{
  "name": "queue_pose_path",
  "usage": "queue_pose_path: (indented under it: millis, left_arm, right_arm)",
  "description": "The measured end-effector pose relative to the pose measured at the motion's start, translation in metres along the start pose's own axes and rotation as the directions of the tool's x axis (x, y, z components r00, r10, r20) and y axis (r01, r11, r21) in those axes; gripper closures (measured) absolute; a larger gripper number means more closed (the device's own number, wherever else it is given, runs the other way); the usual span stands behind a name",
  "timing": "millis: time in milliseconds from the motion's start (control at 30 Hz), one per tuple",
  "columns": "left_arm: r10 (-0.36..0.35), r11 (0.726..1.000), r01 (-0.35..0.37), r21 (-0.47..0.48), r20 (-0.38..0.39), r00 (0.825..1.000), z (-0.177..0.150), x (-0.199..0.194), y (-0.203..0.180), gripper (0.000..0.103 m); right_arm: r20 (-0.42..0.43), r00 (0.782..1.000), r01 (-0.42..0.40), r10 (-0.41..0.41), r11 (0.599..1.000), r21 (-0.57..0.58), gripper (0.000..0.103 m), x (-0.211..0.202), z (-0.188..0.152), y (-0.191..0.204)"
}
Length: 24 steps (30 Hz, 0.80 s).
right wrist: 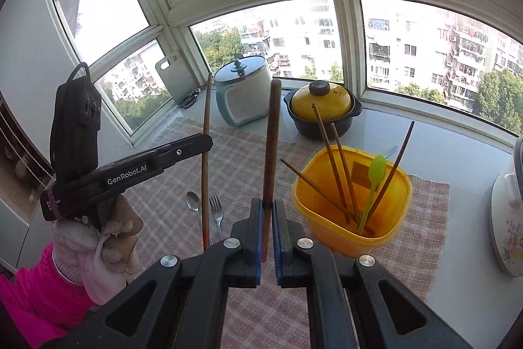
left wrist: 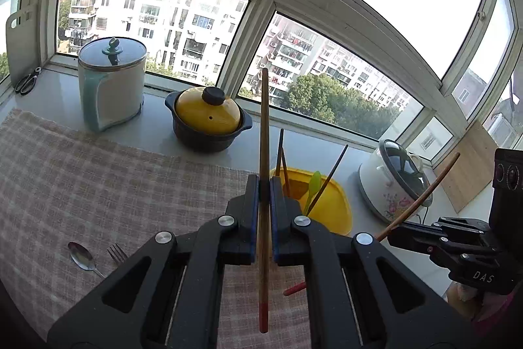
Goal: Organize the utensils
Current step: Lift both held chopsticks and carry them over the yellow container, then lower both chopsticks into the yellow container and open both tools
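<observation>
My left gripper (left wrist: 264,185) is shut on a wooden chopstick (left wrist: 264,133) with a red end, held upright above the checked mat. My right gripper (right wrist: 268,205) is shut on a second wooden chopstick (right wrist: 272,133), also upright. A yellow tub (right wrist: 353,234) stands on the mat to the right of both grippers and holds several dark chopsticks (right wrist: 330,152) and a green spoon (right wrist: 376,172); it also shows in the left wrist view (left wrist: 336,208). A metal spoon (right wrist: 193,201) and a fork (right wrist: 216,211) lie on the mat to the left. The left gripper (right wrist: 206,146) and its chopstick (right wrist: 206,126) show in the right wrist view.
On the windowsill counter stand a white lidded pot (left wrist: 112,84), a black casserole with a yellow lid (left wrist: 209,120) and a floral rice cooker (left wrist: 395,182). Scissors (left wrist: 27,80) and a cutting board (left wrist: 21,44) sit at the far left corner. The checked mat (left wrist: 98,179) covers the counter.
</observation>
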State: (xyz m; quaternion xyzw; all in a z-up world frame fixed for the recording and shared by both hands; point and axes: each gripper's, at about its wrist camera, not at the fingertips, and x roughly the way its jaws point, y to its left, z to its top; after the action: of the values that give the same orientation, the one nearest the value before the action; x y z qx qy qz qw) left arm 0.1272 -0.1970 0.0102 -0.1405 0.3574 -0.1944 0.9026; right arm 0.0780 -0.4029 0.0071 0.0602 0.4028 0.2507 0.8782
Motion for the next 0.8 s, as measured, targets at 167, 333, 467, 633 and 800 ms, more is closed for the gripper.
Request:
queue_pose_path:
  millis: [167,333,467,633,800]
  left_arm:
    - [-0.029,0.999,0.028,0.041,0.024,0.999,0.021,0.013,-0.027,0.099]
    - [-0.028,0.999,0.026,0.048,0.039,0.999,0.035,0.033,-0.042,0.099]
    - [-0.017,0.998,0.013,0.054,0.059,0.998,0.043,0.051,-0.05,0.099]
    - [0.01,0.998,-0.014,0.06,0.075,0.997,0.051,0.075,-0.054,0.099]
    - [0.053,0.994,-0.062,0.093,0.098,0.994,0.055,0.096,-0.058,0.099]
  right_arm:
    - [0.042,0.998,0.036,-0.036,0.999,0.004,0.1,-0.023,0.011,-0.012]
    - [0.075,0.994,0.073,-0.074,0.997,0.01,0.1,-0.035,0.024,-0.026]
    - [0.079,0.992,0.095,-0.097,0.995,0.021,0.1,-0.035,0.032,-0.04]
    - [0.072,0.992,0.104,-0.108,0.993,0.051,0.1,-0.028,0.038,-0.058]
    - [0.054,0.992,0.111,-0.115,0.991,0.073,0.1,-0.017,0.042,-0.076]
